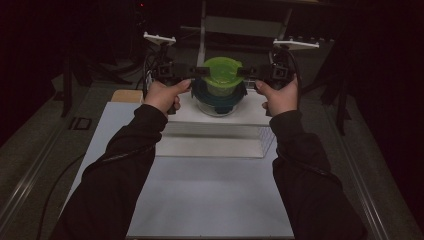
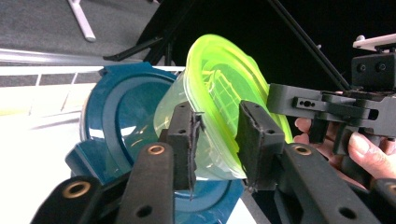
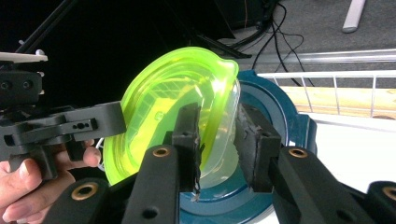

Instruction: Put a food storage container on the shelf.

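Left gripper and right gripper set on opposite sides of the small clear plastic tub with lime-green lid, jaws narrowly parted astride its rim, pads apparently just off it. Seated on a round dark-blue lidded container, likely for stacking. Beneath, a white raised platform; wire rack behind, well clear.

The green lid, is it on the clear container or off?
On. The green lid covers the top of the clear container, which stands stacked on a blue-lidded container; whether it is sealed cannot be told.
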The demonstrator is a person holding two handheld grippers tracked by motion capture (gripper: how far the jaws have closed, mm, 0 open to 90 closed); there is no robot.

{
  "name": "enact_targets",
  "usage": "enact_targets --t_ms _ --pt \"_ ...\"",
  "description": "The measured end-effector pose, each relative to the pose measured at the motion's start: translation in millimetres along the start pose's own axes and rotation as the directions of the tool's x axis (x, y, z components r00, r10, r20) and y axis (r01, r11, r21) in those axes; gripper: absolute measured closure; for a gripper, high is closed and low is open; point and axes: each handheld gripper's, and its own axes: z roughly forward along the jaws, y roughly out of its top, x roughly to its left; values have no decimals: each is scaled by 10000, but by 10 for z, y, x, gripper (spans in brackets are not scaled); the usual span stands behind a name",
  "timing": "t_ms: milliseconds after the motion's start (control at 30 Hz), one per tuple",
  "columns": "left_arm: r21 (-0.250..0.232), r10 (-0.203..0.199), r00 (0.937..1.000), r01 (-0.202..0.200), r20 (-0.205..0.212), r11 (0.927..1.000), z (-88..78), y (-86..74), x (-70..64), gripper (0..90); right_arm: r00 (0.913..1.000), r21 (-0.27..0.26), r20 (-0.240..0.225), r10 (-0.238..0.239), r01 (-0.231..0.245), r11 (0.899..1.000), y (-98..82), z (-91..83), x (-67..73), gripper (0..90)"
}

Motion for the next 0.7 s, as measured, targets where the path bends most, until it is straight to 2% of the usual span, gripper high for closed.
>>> enact_targets --t_ms 67,167,200,267,333,367,400,433,467,500,533,567,600,633,667,700 --pt "-64 55 9998 -56 -174 10000 12 8 7 598 10000 -5 73 -8 8 10000 12 13 -3 694" --pt "-117 141 9988 -147 -471 9998 30 29 7 564 9999 28 172 -3 2 10000 36 33 -8 676" --pt "-95 149 9990 -153 -432 9998 36 37 14 549 9998 35 182 -4 3 10000 43 39 -15 662" --pt "-48 300 9978 -303 -583 9995 37 46 5 521 9999 27 101 33 -34 10000 52 45 -34 628" --pt "-139 374 9974 -383 -616 9992 24 56 -5 456 9999 -22 141 -89 89 10000 62 28 -36 559" --pt "-368 339 9974 -363 -644 9987 -1 57 -5 437 9998 -38 115 -183 184 9998 67 19 -32 530" --pt "-368 339 9974 -363 -644 9987 -1 57 -5 402 9998 -38 115 -183 184 9998 67 19 -32 530" --pt "-611 212 9984 -243 -516 9978 -38 57 -4 372 9996 -211 20 -293 293 9993 70 -19 -27 458" --pt "-611 212 9984 -243 -516 9978 -38 57 -4 361 9996 -211 20 -293 293 9993 70 -19 -27 458" --pt "-763 618 9980 -625 -118 9951 -101 27 -18 333 9990 -321 -87 -435 432 9986 63 -55 -18 409" --pt "-763 618 9980 -625 -118 9951 -101 27 -18 298 9986 -369 -185 -501 494 9981 54 -72 -12 377" --pt "-817 900 9957 -879 219 9928 -146 -2 -48 280 9981 -407 -232 -578 569 9976 44 -89 -8 336" --pt "-817 900 9957 -879 219 9928 -146 -2 -48 272 9981 -407 -232 -578 569 9976 44 -89 -8 336" --pt "-895 1220 9912 -1171 509 9891 -205 -46 -95 244 9928 -387 -592 -1041 1019 9940 6 -130 3 239" --pt "-895 1220 9912 -1171 509 9891 -205 -46 -95 216 9928 -387 -592 -1041 1019 9940 6 -130 3 239" --pt "-911 1559 9865 -1508 508 9844 -261 -109 -149 152 9886 -540 -782 -1290 1250 9907 -50 -187 19 227"
